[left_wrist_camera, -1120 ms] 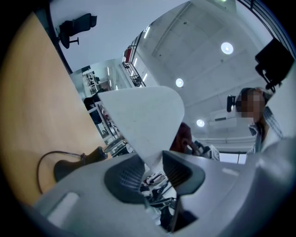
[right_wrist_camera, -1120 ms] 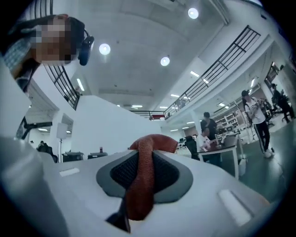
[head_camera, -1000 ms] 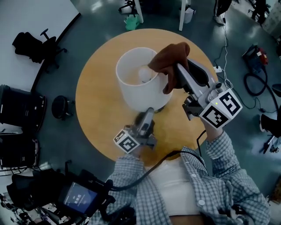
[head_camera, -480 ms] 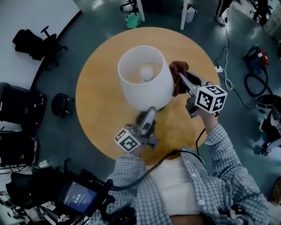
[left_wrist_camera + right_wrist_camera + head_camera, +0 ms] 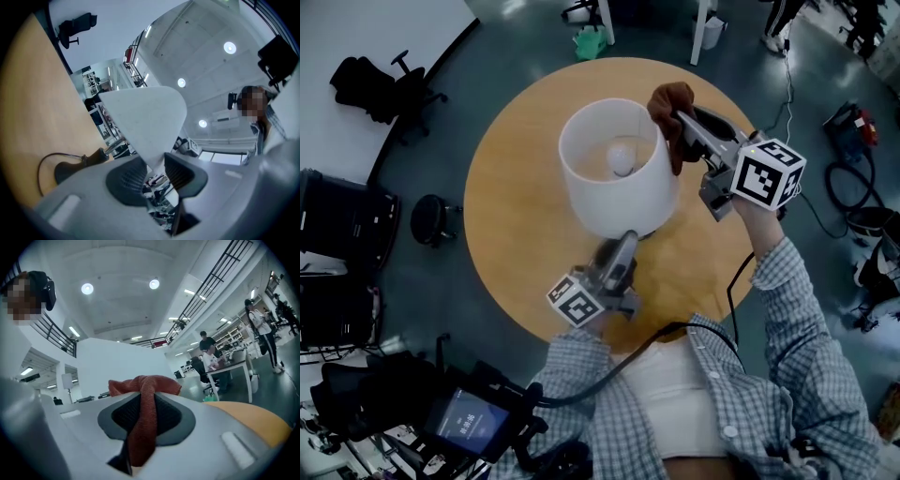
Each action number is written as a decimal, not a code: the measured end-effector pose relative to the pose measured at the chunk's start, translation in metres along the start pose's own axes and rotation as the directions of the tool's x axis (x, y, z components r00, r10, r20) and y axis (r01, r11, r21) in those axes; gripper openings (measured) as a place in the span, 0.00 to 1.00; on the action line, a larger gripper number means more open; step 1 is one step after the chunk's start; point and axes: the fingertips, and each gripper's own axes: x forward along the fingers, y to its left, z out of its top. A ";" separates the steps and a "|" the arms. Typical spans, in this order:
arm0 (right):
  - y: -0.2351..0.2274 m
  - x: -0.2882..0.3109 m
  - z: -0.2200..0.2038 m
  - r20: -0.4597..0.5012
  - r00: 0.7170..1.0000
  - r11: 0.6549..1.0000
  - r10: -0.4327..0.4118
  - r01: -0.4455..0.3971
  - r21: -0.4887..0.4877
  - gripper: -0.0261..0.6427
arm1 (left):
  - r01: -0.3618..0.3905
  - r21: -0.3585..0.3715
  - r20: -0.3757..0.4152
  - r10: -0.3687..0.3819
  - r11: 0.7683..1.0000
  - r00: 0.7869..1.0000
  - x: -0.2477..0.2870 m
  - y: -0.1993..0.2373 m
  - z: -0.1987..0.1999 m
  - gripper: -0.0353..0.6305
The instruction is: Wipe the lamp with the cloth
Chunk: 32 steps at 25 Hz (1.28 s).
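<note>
Right hand-held gripper (image 5: 682,124) with the cloth (image 5: 667,97) went from the lamp shade's (image 5: 614,192) near-right side to its far-right rim; left hand-held gripper (image 5: 622,242) hasn't moved

Head view: white lamp shade stands mid bench (image 5: 511,225), bulb (image 5: 622,159) visible inside. Brown cloth sits against the top rim, pinched at the right gripper's tip. Left gripper's tip is at the shade's near bottom edge.

Left gripper view: left hand-held gripper (image 5: 157,168) is closed on the shade's (image 5: 145,117) lower edge, wall pinched between both pads. Bench (image 5: 28,103) on the left, dark lamp foot (image 5: 70,171) and cord (image 5: 43,164) on it.

Right gripper view: right hand-held gripper (image 5: 144,414) is clamped on the cloth (image 5: 145,385); it runs as a twisted strip between the pads and bunches over the tips. Bench edge (image 5: 255,416) lower right
</note>
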 end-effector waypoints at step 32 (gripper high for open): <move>0.018 0.119 -0.013 -0.381 0.839 0.887 0.388 -0.452 -0.095 0.17 | -0.009 -0.008 -0.005 0.009 1.000 1.000 0.001 -0.004 -0.006 0.23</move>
